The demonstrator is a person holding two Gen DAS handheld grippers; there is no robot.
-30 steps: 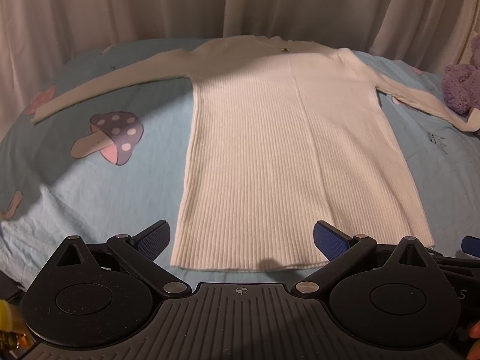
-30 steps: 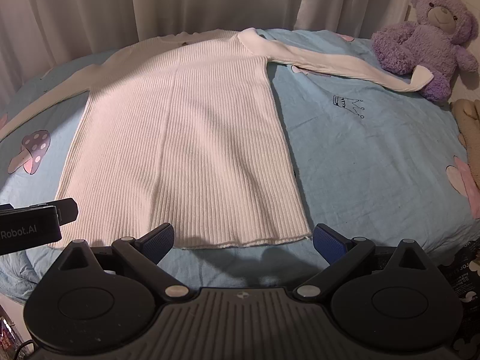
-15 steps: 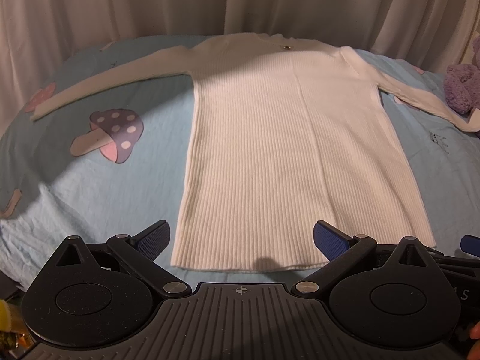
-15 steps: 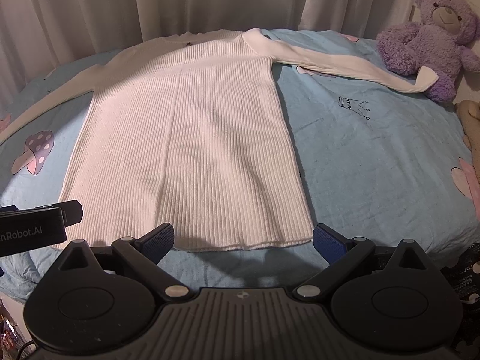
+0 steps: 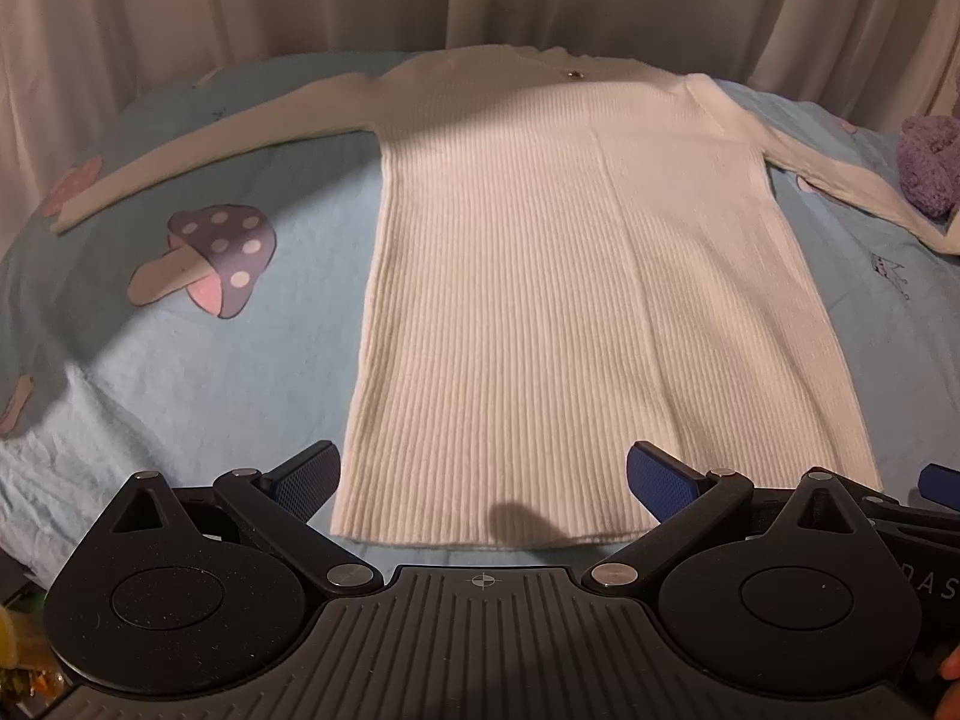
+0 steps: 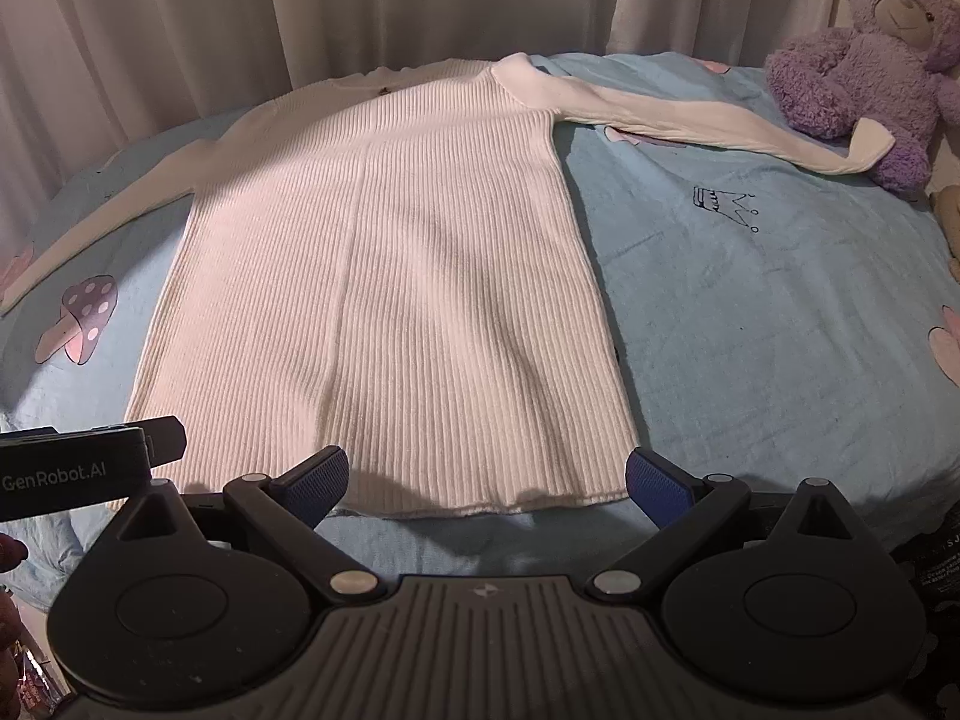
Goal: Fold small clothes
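A white ribbed long-sleeved sweater lies flat on the blue bedsheet, sleeves spread out to both sides; it also shows in the right wrist view. My left gripper is open and empty, hovering just before the sweater's bottom hem. My right gripper is open and empty, also just before the hem, toward its right corner. The left gripper's body shows at the left edge of the right wrist view.
A purple teddy bear sits at the far right, with the right sleeve's cuff resting against it. White curtains hang behind the bed. The sheet carries a mushroom print on the left.
Both grippers have shifted slightly; in the right wrist view the sweater has drifted a little right. Both jaws stay open and the sweater has not moved.
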